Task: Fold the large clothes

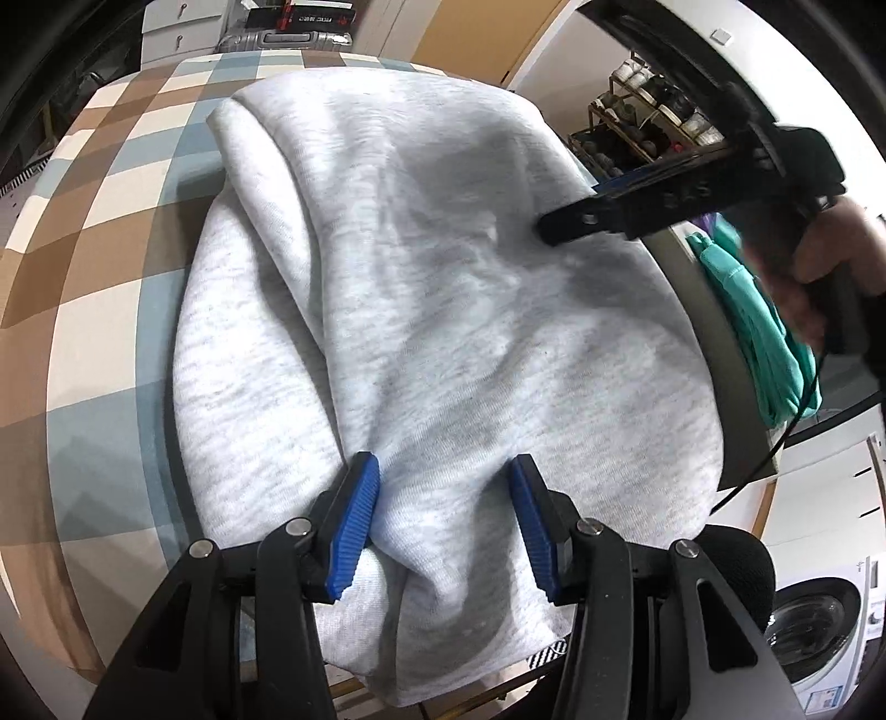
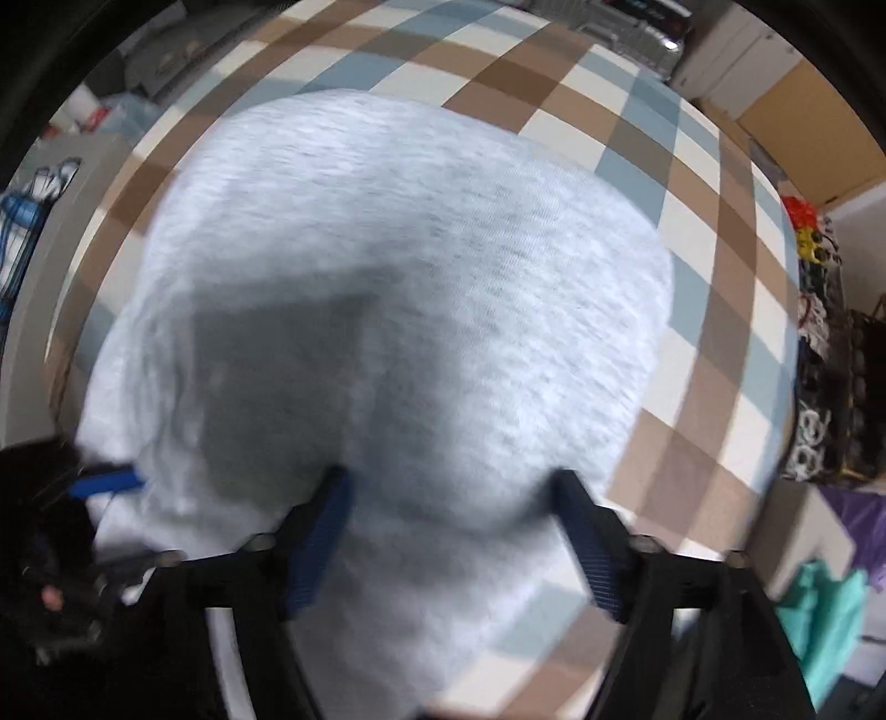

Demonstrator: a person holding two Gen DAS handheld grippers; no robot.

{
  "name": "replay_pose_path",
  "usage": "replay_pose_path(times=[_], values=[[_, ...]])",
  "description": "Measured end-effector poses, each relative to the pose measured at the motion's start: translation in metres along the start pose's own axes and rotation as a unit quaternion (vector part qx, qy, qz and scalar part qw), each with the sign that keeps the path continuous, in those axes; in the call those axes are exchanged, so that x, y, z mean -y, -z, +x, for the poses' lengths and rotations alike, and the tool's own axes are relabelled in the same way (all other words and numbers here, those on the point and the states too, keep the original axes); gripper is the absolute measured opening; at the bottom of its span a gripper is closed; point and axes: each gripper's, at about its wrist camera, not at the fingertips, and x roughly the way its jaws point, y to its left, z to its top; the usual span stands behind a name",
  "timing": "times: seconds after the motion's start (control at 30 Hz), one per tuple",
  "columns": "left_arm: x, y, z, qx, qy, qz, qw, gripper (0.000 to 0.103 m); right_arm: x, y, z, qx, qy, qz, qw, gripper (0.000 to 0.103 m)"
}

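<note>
A large light-grey sweatshirt (image 1: 421, 277) lies folded over on the checked tablecloth (image 1: 94, 232). My left gripper (image 1: 443, 462) is at its near edge, blue pads shut on a bunched ridge of the grey cloth. In the left wrist view one black finger (image 1: 581, 219) of my right gripper, held by a hand (image 1: 803, 277), touches down on the garment's far right side. In the blurred right wrist view my right gripper (image 2: 451, 479) points down at the sweatshirt (image 2: 398, 266) with its jaws wide open over the cloth. A blue pad (image 2: 108, 482) of the left gripper shows at lower left.
A teal cloth (image 1: 775, 332) hangs off the table's right edge (image 1: 703, 310). Beyond it stand a shoe rack (image 1: 637, 127) and a washing machine (image 1: 814, 620). A suitcase (image 1: 288, 39) sits behind the table. Bags and boxes (image 2: 819, 354) line the other side.
</note>
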Motion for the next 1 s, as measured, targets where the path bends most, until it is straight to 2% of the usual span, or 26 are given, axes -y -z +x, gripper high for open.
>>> replay_pose_path(times=[0.13,0.2,0.27,0.3,0.33,0.4,0.43,0.5,0.6,0.73,0.83,0.93,1.0], values=[[0.003,-0.001,0.000,0.000,0.001,0.000,1.0000,0.043,0.003,-0.001,0.005,0.021,-0.009,0.005,1.000,0.095],[0.003,-0.002,0.001,-0.003,0.004,0.000,1.0000,0.043,0.003,-0.001,0.003,0.028,-0.004,0.007,1.000,0.095],[0.003,-0.003,0.000,-0.001,0.006,0.001,1.0000,0.044,0.000,0.005,-0.011,0.027,0.001,0.000,1.000,0.089],[0.004,-0.002,-0.001,0.002,0.004,0.004,1.0000,0.044,-0.004,0.006,-0.021,0.030,0.004,-0.007,1.000,0.076],[0.003,-0.001,0.000,0.003,0.002,0.006,1.0000,0.044,-0.002,0.005,-0.038,0.041,0.003,-0.011,0.999,0.055],[0.005,0.001,0.001,0.006,-0.003,0.011,0.9999,0.044,0.002,0.001,-0.059,0.078,-0.026,0.006,0.997,0.041],[0.005,0.001,0.001,0.005,-0.004,0.010,0.9999,0.044,0.004,-0.004,-0.065,0.093,-0.027,0.012,0.995,0.041],[0.007,0.000,0.002,0.003,-0.006,0.009,0.9999,0.044,0.003,-0.017,-0.064,0.097,-0.009,0.014,0.995,0.041],[0.010,0.002,-0.001,0.004,-0.008,0.011,0.9999,0.045,0.002,-0.042,-0.036,0.075,-0.015,0.030,0.997,0.042],[0.009,0.002,-0.001,0.004,-0.003,0.013,0.9999,0.045,-0.011,-0.061,0.005,0.061,0.033,0.024,0.997,0.048],[0.003,-0.003,0.001,-0.003,0.009,0.004,1.0000,0.045,-0.016,-0.067,0.010,0.060,0.057,0.026,0.996,0.048],[-0.004,-0.007,0.001,-0.009,0.025,-0.012,0.9996,0.045,-0.015,-0.057,-0.005,0.078,0.054,0.027,0.995,0.047],[-0.008,-0.007,-0.001,-0.007,0.032,-0.018,0.9993,0.045,-0.011,-0.034,-0.033,0.094,0.000,0.040,0.995,0.047]])
